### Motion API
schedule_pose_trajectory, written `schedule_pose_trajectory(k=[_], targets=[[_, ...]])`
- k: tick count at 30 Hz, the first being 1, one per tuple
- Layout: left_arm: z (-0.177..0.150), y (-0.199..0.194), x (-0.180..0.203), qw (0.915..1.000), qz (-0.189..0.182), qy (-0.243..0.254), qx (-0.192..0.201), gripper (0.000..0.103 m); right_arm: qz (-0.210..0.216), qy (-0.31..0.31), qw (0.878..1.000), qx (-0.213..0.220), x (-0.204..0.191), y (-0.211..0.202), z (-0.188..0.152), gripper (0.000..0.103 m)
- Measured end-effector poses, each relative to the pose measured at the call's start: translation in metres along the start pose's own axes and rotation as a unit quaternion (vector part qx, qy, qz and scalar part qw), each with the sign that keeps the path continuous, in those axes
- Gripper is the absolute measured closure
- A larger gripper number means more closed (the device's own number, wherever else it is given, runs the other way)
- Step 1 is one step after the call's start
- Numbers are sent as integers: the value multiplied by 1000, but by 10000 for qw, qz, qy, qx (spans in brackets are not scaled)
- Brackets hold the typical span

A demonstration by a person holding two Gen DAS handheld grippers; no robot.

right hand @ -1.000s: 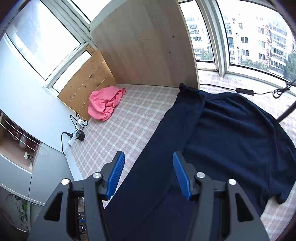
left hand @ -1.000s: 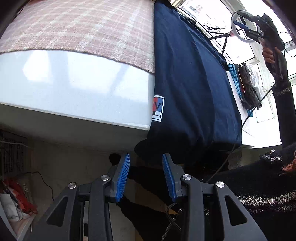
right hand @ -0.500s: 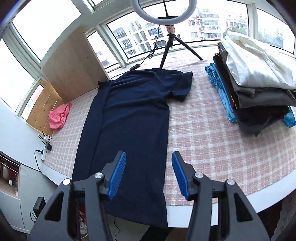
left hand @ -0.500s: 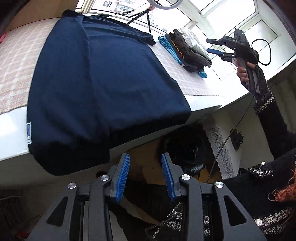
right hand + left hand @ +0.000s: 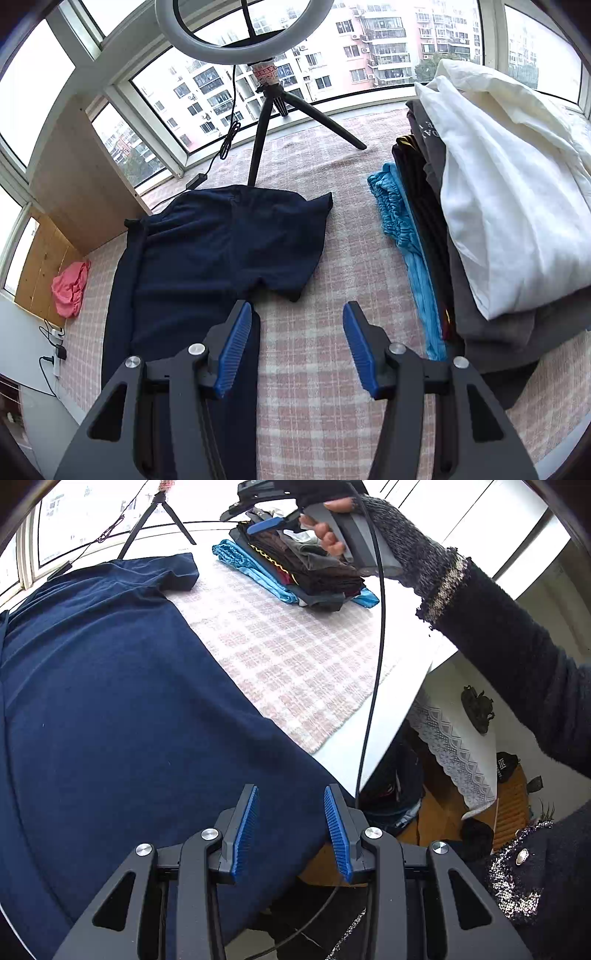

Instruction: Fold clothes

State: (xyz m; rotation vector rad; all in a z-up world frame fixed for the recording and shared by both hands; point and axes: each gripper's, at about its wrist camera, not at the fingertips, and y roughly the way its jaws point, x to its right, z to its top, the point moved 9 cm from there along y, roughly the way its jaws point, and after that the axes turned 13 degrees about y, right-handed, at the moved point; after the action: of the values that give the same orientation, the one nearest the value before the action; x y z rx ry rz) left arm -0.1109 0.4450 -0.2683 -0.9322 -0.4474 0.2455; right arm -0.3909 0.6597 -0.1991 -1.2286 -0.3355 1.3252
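Ring light [image 5: 218,33] on black tripod [image 5: 275,125] at 12 o'clock by the windows [image 5: 388,48]. Power strip [image 5: 57,356] at 9 o'clock. Lace cloth [image 5: 454,746] hanging at 3 o'clock.

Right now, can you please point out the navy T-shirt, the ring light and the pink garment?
navy T-shirt [image 5: 207,254]: right wrist view, chest area.
ring light [image 5: 173,31]: right wrist view, left rim.
pink garment [image 5: 70,288]: right wrist view, middle of the crumpled heap.

Pale letters "DA" show on the grey folded garment [image 5: 430,138], upper right of the frame; the rest is hidden.
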Motion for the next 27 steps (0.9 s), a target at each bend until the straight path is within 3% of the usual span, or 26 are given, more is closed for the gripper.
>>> schedule_pose_trajectory(k=[4, 9, 12, 14, 18, 21, 22, 24, 25, 27], targets=[[18, 19, -46, 9991, 243, -243, -235, 68, -299, -203, 9993, 1, -6, 63, 59, 52], [0, 24, -108, 9925, 516, -972, -528, 68, -629, -636, 9956, -268, -7, 137, 105, 52], [-16, 27, -132, 9874, 605, -1270, -727, 68, -584, -1161, 9893, -657, -18, 170, 108, 52], [-20, 24, -137, 9869, 415, -1423, -639, 67, -642, -1484, 9832, -847, -24, 188, 105, 52], [-24, 21, -139, 9868, 266, -1482, -593, 67, -783, -1863, 9744, -983, -30, 208, 99, 52], [-25, 21, -136, 9882, 196, -1408, -565, 60, -881, -2138, 9687, -907, -34, 212, 95, 52], [-26, 21, -134, 9888, 168, -1376, -550, 57, -883, -2201, 9673, -897, -35, 212, 94, 55], [-28, 20, -131, 9900, 159, -1292, -536, 54, -761, -2332, 9647, -961, -41, 211, 88, 79], [-29, 20, -129, 9904, 162, -1259, -543, 53, -681, -2372, 9632, -1061, -45, 210, 84, 101], [-30, 19, -129, 9909, 173, -1205, -571, 53, -629, -2460, 9591, -1248, -49, 209, 75, 100]])
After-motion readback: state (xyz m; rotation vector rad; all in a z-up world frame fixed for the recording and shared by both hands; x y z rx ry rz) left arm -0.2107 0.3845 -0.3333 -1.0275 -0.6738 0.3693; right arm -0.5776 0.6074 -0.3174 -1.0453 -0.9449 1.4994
